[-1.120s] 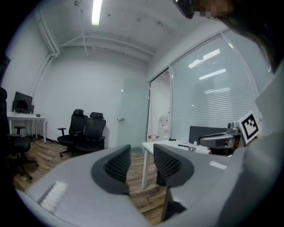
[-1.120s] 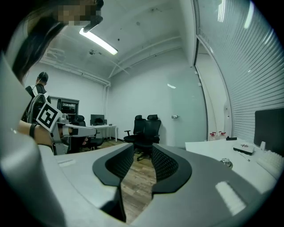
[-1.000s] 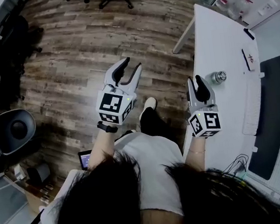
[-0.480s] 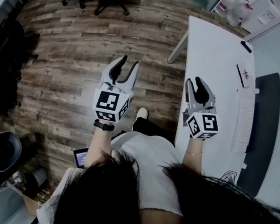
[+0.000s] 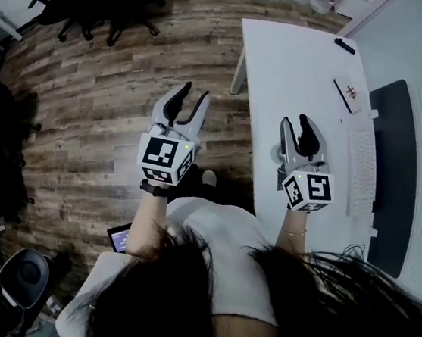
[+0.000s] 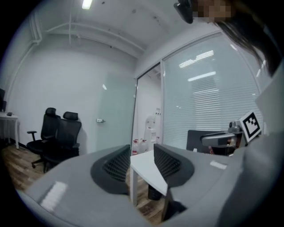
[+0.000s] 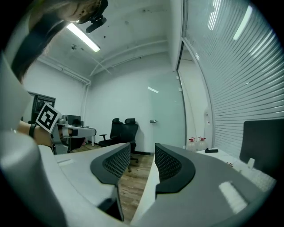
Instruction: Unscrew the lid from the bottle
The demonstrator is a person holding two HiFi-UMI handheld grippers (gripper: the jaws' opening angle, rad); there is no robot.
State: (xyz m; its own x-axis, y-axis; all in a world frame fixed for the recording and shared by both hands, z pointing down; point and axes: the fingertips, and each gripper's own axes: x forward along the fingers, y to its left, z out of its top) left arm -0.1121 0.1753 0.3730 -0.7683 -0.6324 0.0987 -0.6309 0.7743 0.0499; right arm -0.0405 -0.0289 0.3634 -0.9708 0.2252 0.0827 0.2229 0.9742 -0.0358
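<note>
Left gripper (image 5: 196, 93) is off the worktop (image 5: 296, 54), out over the wood floor (image 5: 88, 102), pointing roughly level. Its fingers (image 6: 117, 164) are released, with a clear gap and nothing between them. In the left gripper view only the far corner of the worktop shows through the gap. The right gripper's marker cube (image 6: 251, 125) is at the right of that view, and the office chairs (image 6: 60, 133) are against the back wall.

Right gripper (image 5: 295, 121) is over the near left part of the worktop, also about level. Its fingers (image 7: 171, 164) have just been opening and are released. Nothing sits between them in the right gripper view, only the worktop edge and floor beyond.

The bottle is not plainly visible in any view. In the head view a pale rounded shape (image 5: 276, 153) sits on the worktop right against the left side of the right gripper's body, behind the fingertips. It is mostly hidden, so I can't tell if it is the bottle. Either way it is outside the finger gap, and it is well apart from the left gripper.

Also on the worktop are a white keyboard (image 5: 361, 161) to the right of the right gripper, a dark mat (image 5: 395, 172) beyond it, and a small dark object (image 5: 345, 46) near the far edge.
</note>
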